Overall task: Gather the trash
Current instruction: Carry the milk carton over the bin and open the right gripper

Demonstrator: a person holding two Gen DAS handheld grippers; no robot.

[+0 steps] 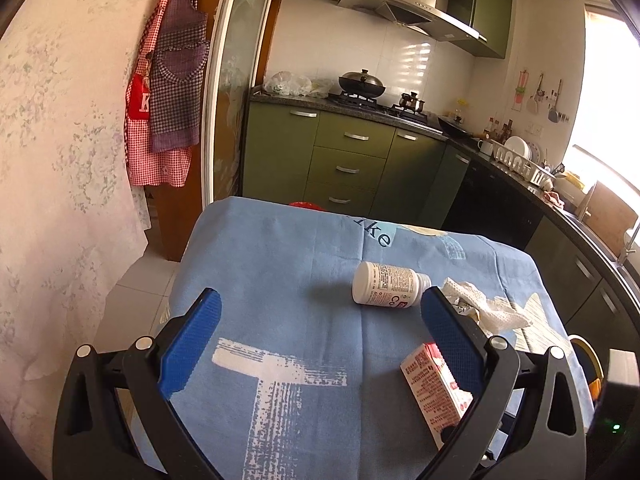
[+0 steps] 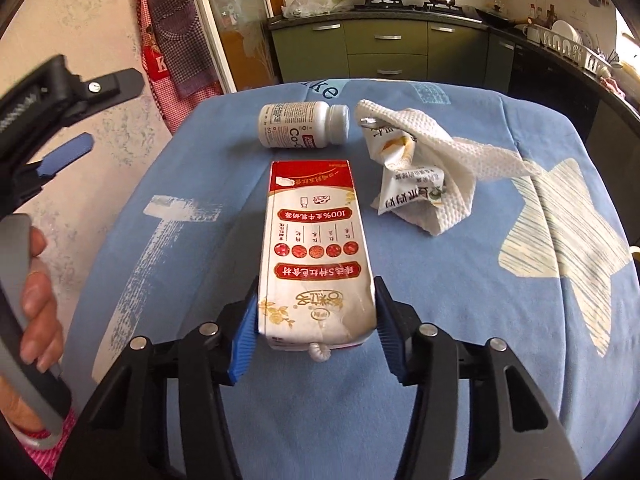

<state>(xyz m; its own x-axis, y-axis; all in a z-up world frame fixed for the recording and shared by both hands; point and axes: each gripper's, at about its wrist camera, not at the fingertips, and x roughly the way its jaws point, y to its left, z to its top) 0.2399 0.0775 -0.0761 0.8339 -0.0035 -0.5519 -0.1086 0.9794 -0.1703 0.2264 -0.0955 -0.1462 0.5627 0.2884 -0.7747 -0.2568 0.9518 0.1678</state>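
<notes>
A red and white milk carton (image 2: 314,248) lies on the blue tablecloth (image 2: 200,264). My right gripper (image 2: 316,312) is shut on the carton's near end, a blue pad on each side. The carton also shows in the left wrist view (image 1: 434,384), partly behind a finger. A white pill bottle (image 2: 302,124) lies on its side beyond it, also in the left wrist view (image 1: 390,285). A crumpled paper towel with a wrapper (image 2: 420,164) lies to the right, also in the left wrist view (image 1: 484,306). My left gripper (image 1: 320,316) is open and empty above the cloth, and shows at the left of the right wrist view (image 2: 68,152).
The table's left edge (image 1: 180,280) drops to a tiled floor. Green kitchen cabinets (image 1: 348,160) and a stove with a wok (image 1: 362,82) stand beyond the far edge. A dark counter with a dish rack (image 1: 524,164) runs along the right. Aprons (image 1: 168,80) hang at the left.
</notes>
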